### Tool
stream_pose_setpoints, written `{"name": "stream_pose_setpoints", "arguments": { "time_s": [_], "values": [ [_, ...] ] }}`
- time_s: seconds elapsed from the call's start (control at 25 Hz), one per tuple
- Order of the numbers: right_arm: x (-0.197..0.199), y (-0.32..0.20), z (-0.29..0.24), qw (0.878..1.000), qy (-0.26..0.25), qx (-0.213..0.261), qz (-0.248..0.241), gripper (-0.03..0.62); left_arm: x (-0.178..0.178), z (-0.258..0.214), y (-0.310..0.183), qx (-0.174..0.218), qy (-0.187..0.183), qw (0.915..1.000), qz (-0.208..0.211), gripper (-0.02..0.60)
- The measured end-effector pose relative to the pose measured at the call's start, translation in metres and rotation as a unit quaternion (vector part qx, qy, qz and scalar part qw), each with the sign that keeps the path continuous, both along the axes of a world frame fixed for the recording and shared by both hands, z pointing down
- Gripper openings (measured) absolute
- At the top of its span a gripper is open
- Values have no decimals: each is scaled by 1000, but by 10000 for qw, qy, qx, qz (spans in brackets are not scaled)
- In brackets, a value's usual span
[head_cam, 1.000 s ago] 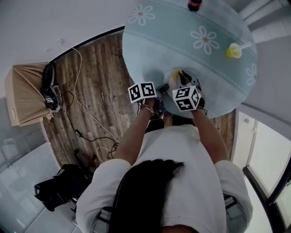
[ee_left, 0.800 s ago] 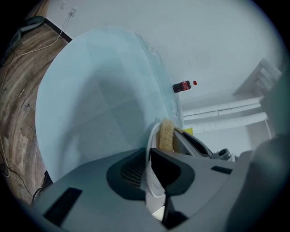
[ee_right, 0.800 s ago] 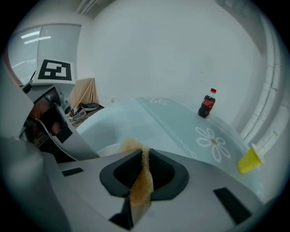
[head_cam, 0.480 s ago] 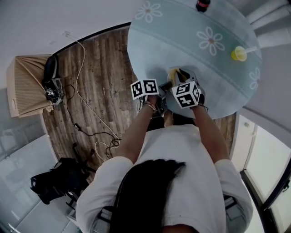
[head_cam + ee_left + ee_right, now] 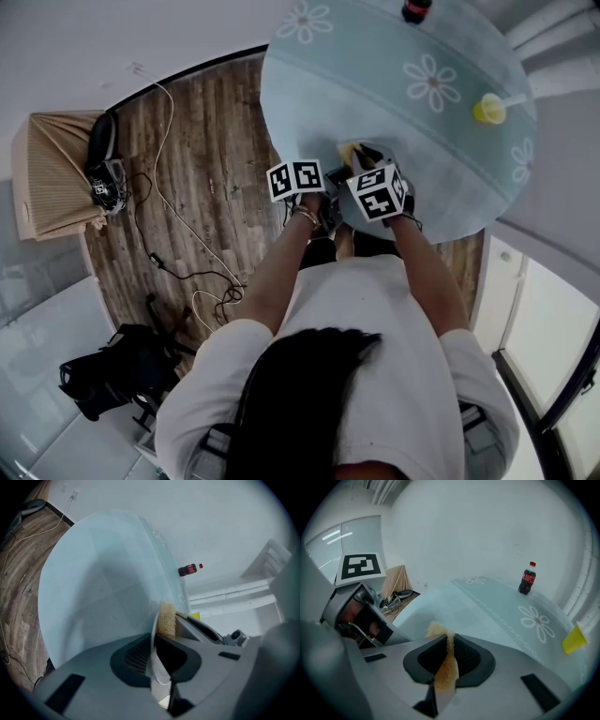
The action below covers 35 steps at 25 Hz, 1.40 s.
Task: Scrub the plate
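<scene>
Right gripper [image 5: 449, 651] has shifted slightly across the plate [image 5: 159, 679] since a second ago, its jaws clamped on a yellow sponge [image 5: 446, 672]. Left gripper [image 5: 157, 653] is clamped on the plate's rim at the near edge of the daisy-patterned table [image 5: 497, 616]. Cola bottle [image 5: 528, 578]: red label, print illegible.

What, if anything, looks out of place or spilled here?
Nothing stands out. The left claw grips the plate by its rim, the right claw holds the sponge, and the bottle stands upright on the table. Only loose cables trail over the floor.
</scene>
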State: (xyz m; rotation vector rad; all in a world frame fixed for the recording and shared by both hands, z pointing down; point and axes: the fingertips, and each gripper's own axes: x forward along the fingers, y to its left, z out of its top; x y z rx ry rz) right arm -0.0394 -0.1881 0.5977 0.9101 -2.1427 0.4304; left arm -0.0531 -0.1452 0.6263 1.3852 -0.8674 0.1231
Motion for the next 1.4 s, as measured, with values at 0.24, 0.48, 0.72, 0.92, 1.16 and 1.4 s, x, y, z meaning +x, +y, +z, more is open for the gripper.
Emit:
{"name": "stream_pose_setpoints", "arguments": {
  "time_s": [0.24, 0.48, 0.72, 0.92, 1.16, 1.4],
  "values": [
    [2, 13, 3, 9998, -21, -197, 62, 57, -1, 0, 1, -7, 10, 10000, 6, 41],
    [9, 29, 7, 9988, -167, -404, 200, 55, -1, 0, 1, 6, 48, 10000, -6, 40],
    [16, 52, 12, 9968, -339, -672, 269, 54, -1, 0, 1, -22, 42, 10000, 0, 41],
    [17, 62, 13, 9966, -318, -658, 372, 54, -2, -1, 1, 11, -2, 10000, -11, 41],
    [25, 72, 12, 9980, -75, -552, 307, 54, -2, 0, 1, 38, -67, 10000, 2, 41],
    [34, 80, 11, 9980, 5, -569, 278, 54, -3, -1, 1, 82, -143, 9999, -44, 41]
  ]
}}
